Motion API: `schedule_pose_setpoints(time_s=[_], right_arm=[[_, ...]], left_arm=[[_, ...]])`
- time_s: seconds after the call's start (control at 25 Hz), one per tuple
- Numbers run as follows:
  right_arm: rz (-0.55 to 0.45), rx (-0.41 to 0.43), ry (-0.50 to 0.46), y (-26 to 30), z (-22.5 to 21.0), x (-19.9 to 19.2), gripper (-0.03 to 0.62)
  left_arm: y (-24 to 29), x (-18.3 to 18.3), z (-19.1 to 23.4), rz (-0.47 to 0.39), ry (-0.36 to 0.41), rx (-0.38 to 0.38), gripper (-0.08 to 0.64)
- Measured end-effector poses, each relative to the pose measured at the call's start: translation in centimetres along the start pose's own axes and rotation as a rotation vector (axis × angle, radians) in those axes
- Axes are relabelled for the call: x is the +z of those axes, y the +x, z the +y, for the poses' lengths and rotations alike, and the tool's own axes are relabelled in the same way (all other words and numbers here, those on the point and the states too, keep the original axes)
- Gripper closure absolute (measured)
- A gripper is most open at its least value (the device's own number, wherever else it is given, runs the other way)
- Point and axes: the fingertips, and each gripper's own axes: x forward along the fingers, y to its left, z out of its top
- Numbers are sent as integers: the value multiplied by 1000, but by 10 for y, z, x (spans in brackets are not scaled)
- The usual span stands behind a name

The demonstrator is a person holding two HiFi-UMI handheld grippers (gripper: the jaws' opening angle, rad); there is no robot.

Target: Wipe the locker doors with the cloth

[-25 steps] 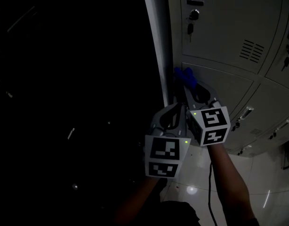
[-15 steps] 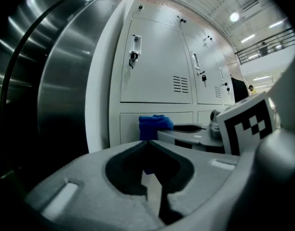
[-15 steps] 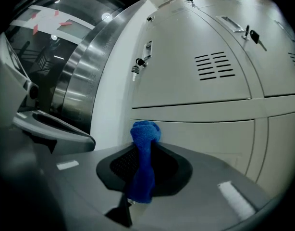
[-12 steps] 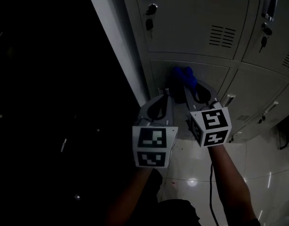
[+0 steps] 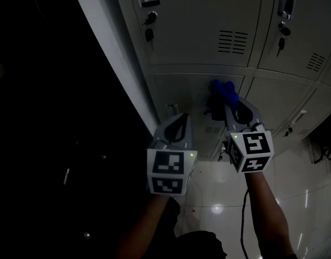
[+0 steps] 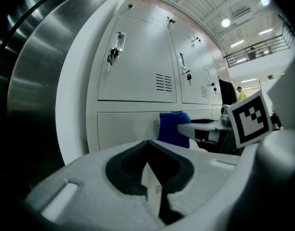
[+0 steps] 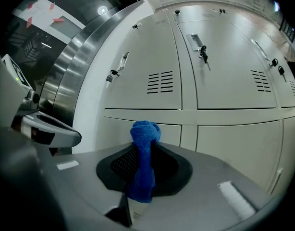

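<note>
Both claws have drawn apart from where they crowded together a second ago, and the bank of lockers [image 5: 208,15] now fills more of the head view, the right one having carried its load rightward along the lower row. Pale grey metal doors stand in two visible rows, each with a louvred vent [image 5: 233,42] and a lock. To their left runs a white end panel [image 6: 80,105] and beyond it a curved brushed-steel column [image 6: 37,81]; in the head view that side of the room is almost black. Overhead, the left gripper view shows a white slatted ceiling [image 6: 205,8] with round lights. The floor [image 5: 219,193] is glossy white tile catching bright reflections. The left claw [image 5: 179,118] hangs low beside the end panel, jaws clenched together with nothing between them. The right claw [image 5: 226,102] is clamped on a blue cloth [image 7: 142,162], whose bunched end sticks out past the jaw tips and meets the upper part of the lower door [image 5: 181,90], just under the seam between the rows. Small keys [image 5: 149,34] dangle from the upper locks.
</note>
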Motion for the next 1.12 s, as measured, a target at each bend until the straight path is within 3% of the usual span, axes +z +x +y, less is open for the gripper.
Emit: schedule_pose_setpoints(time_s=[0.16, 0.36, 0.68, 1.12], right_arm=[[10, -42, 2, -8, -17, -4, 535], [4, -33, 18, -12, -12, -4, 535], [-26, 153, 36, 1, 72, -7, 535], [17, 325, 17, 45, 152, -62, 535]], left_arm=[[-2, -2, -3, 0, -4, -9, 557], [-7, -6, 3, 6, -32, 3, 557], [-16, -15, 23, 15, -42, 45, 557], [-18, -49, 39, 1, -31, 68, 557]])
